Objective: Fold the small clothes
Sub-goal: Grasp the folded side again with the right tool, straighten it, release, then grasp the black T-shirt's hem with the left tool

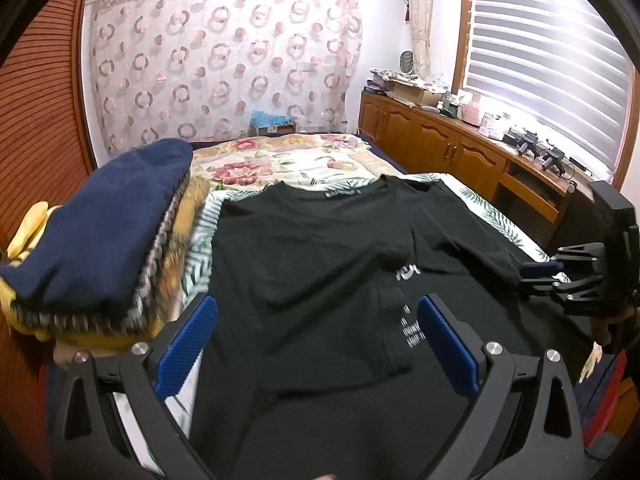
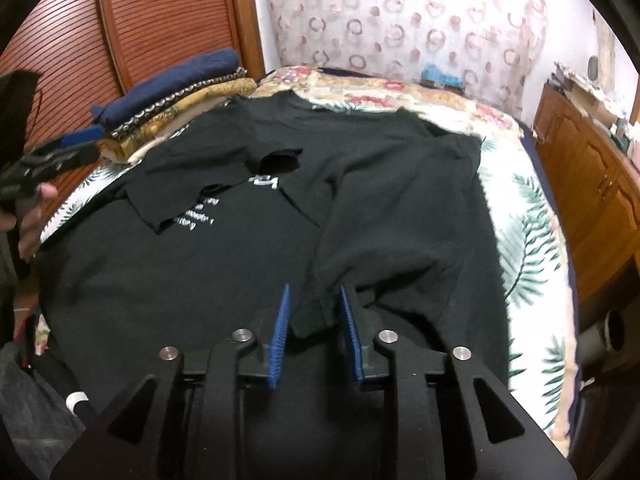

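bedding with a leaf print (image 2: 532, 240) and a flowered cover (image 1: 280, 160) beyond it lies under both claws, spread over the bed that fills most of each view. black t-shirt (image 1: 312, 248) lies flat on that bedding, directly ahead of and below the left claw (image 1: 316, 340), its collar at the far end and both sleeves folded inward over the chest, so that white lettering (image 2: 196, 216) shows only partly between them. stack of folded clothes (image 1: 104, 232), a navy piece on top with patterned and yellow ones below, sits to the left of the left claw, just beside the shirt's edge; from the right claw (image 2: 314, 332) it lies far ahead to the left, against a slatted wooden door (image 2: 160, 20). wooden cabinets (image 1: 440, 140) run along the wall off to the right of both claws, under a blind. left claw stands wide open over the shirt's lower half with nothing between its blue pads. right claw has its pads set partly apart with a bunched fold of the shirt's sleeve edge between them; the pads do not clearly press on the cloth, so it reads as open around the fold.
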`<state>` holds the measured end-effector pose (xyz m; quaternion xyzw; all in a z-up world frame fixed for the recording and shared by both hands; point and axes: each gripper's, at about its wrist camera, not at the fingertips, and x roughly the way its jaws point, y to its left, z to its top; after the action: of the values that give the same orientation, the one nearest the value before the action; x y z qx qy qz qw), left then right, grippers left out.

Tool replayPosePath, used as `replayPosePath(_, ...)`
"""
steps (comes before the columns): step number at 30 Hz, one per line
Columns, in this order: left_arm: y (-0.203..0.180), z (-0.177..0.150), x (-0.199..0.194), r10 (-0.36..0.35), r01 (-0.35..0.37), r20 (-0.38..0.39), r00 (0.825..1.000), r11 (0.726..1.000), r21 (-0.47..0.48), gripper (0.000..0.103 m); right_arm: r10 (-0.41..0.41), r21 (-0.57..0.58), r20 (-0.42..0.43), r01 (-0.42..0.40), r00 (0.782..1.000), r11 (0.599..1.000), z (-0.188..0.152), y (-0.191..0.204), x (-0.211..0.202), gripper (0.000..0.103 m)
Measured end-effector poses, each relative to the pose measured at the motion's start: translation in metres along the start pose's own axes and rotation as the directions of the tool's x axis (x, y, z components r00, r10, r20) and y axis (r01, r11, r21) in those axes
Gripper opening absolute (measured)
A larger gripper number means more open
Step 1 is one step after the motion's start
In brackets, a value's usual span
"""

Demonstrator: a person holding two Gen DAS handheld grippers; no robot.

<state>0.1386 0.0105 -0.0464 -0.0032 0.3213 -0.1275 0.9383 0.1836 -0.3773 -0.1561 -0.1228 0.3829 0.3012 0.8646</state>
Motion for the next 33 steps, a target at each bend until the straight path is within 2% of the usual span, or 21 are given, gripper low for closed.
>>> replayPosePath(5,0.015,0.031,0.016,0.029,-0.029,-0.019,0.999,0.999,0.026,0.101,-0.070,-0.019,0.072,0.072,0.995,0.997,0.022,-0.018,-0.012,0.052)
replayPosePath(11,0.024,0.059,0.045,0.037,-0.033,-0.082,0.996,0.998,0.051,0.096,-0.143,0.008,0.088,0.143,0.986,0.990,0.044,-0.056,0.007,0.053)
replayPosePath(17,0.026,0.080,0.081,0.025,-0.019,-0.144,0.989,0.999,0.047,0.088,-0.191,0.030,0.033,0.190,0.981,0.981,0.061,-0.100,0.048,0.053)
replayPosePath(20,0.025,0.084,0.103,0.019,-0.012,-0.180,0.983,0.999,0.045,0.075,-0.182,0.048,-0.001,0.182,0.983,0.982,0.066,-0.118,0.067,0.053)
replayPosePath(26,0.028,0.087,0.143,0.032,-0.028,-0.232,0.972,0.999,0.022,0.067,-0.141,0.082,-0.045,0.145,0.989,0.986,0.073,-0.139,0.092,0.053)
replayPosePath(30,0.032,0.088,0.162,0.047,-0.044,-0.259,0.965,0.999,0.018,0.065,-0.120,0.094,-0.037,0.123,0.992,0.988,0.076,-0.143,0.092,0.055)
replayPosePath(33,0.034,0.085,0.173,0.067,-0.063,-0.284,0.957,0.998,0.023,0.055,-0.114,0.094,-0.036,0.117,0.993,0.989,0.077,-0.145,0.093,0.056)
